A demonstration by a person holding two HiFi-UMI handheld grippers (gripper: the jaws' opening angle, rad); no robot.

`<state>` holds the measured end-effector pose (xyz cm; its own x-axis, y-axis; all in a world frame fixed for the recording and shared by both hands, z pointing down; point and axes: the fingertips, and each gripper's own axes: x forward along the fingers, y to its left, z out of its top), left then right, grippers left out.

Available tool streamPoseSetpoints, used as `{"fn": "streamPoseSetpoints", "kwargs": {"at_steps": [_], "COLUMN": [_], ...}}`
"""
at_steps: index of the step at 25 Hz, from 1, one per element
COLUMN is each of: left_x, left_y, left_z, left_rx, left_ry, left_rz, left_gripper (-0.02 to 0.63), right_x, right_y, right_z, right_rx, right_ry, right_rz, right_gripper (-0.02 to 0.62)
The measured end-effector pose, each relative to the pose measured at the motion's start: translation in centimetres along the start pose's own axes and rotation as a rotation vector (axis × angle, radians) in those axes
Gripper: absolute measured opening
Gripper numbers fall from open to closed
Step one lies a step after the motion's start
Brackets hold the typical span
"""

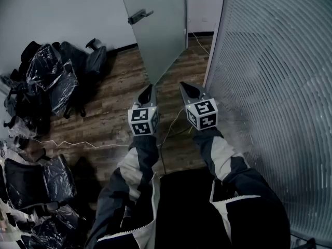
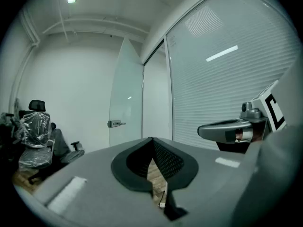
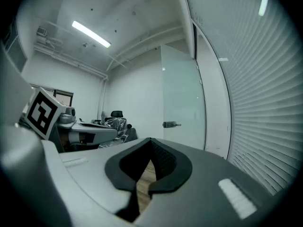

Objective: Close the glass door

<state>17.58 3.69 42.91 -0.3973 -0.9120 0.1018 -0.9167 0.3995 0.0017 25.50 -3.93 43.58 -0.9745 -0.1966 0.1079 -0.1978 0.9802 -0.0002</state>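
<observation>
Glass door point(image 1: 155, 30) stands ajar at the top of the head view. It is swung into the room, with its lever handle point(image 1: 140, 16) on the face turned toward the left. To the right of it runs a wall of slatted blinds point(image 1: 275, 113). The wooden floor point(image 1: 119, 108) carries a thin white cable point(image 1: 78, 143) and, at the left, several office chairs point(image 1: 52, 77) wrapped in dark plastic. Both grippers are held out side by side toward the door and well short of it. The left gripper point(image 1: 149, 88) and the right gripper point(image 1: 185, 86) each show a marker cube, and grey and white sleeves point(image 1: 223, 160) trail behind them.

In the left gripper view the jaws are pressed together at their tips and nothing is pinched between them. Only floor shows through the cut-out below the tips. The door is straight ahead beyond the jaws, tall and frosted, with the handle at mid height. The wrapped chairs are at the far left, and the right gripper reaches in from the right edge, in front of the blinds.

In the right gripper view the jaws are likewise pressed together and empty. The door stands ahead and a little to the right, its handle pointing right. The left gripper and its cube are at the left, and a strip light point(image 3: 91, 33) runs across the ceiling.
</observation>
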Motion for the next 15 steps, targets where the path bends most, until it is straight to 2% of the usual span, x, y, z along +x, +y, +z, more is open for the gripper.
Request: {"fn": "streamPoseSetpoints", "kwargs": {"at_steps": [15], "left_x": [-1.1], "left_y": [1.4], "left_z": [0.1], "left_rx": [0.000], "left_ry": [-0.003], "left_rz": [0.025], "left_gripper": [0.005], "right_x": [0.5], "right_y": [2.1], "right_z": [0.6], "right_rx": [-0.003], "right_ry": [-0.011], "right_rz": [0.042], "right_gripper": [0.005]}}
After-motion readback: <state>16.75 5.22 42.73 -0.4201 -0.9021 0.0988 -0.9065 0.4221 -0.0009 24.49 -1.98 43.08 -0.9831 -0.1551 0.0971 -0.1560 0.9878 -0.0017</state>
